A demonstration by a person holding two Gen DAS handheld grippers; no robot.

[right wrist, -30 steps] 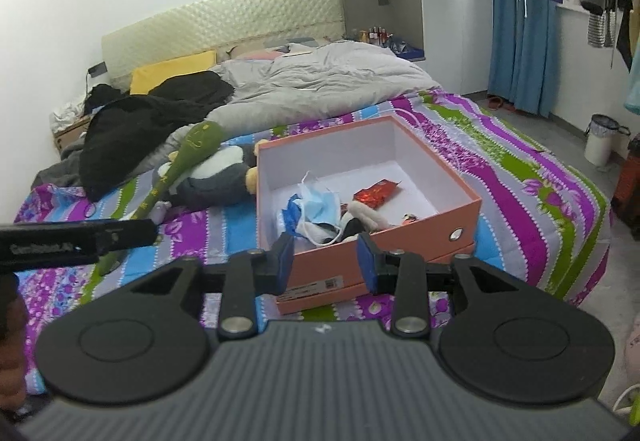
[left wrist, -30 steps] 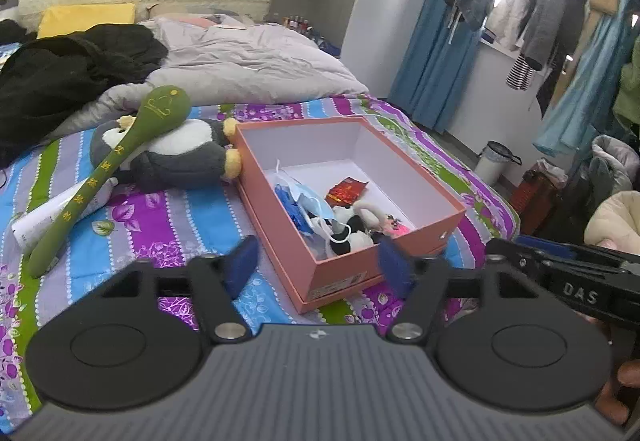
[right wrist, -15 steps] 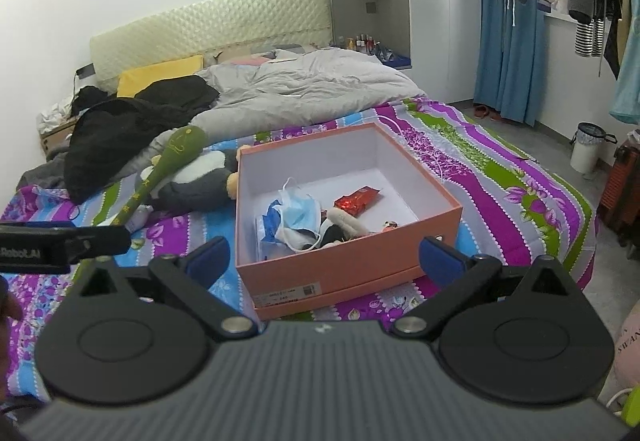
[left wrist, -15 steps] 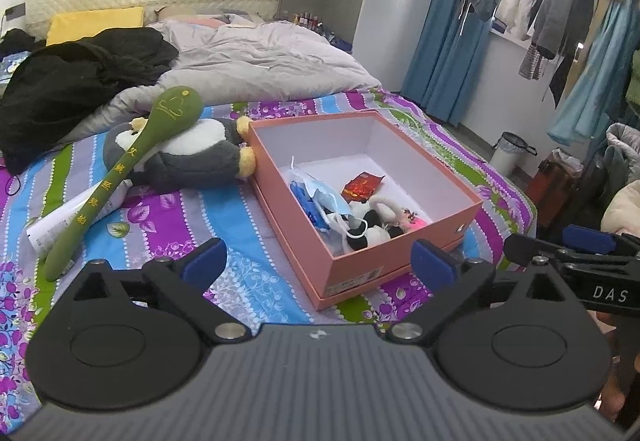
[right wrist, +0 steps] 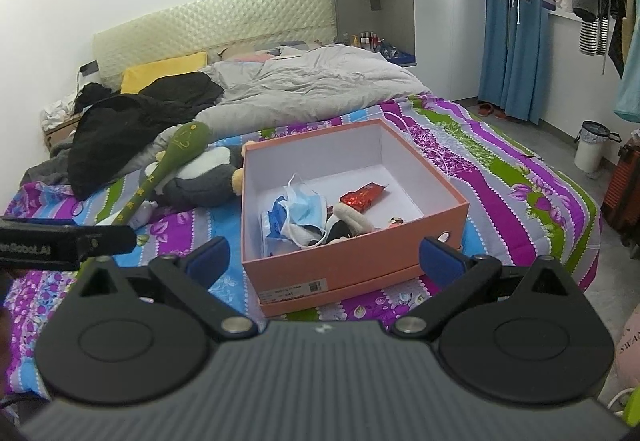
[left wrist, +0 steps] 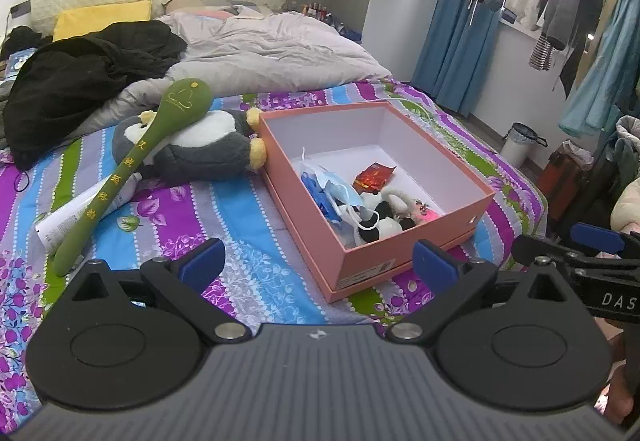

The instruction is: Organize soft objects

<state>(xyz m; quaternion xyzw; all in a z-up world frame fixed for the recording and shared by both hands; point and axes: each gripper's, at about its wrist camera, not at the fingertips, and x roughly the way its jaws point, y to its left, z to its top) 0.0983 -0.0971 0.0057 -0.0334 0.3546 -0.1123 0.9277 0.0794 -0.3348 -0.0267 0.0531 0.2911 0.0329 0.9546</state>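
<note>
Left wrist view: long green plush club (left wrist: 132, 169) slants across grey penguin plush (left wrist: 200, 149), left of open pink cardboard box (left wrist: 372, 193), nearest left gripper (left wrist: 318, 265); both grippers gape wide, empty.

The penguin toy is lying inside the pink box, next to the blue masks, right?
Not quite. The penguin toy lies on the bedspread outside the pink box, against its left wall. The blue masks are inside the box. The left wrist view shows this.
</note>
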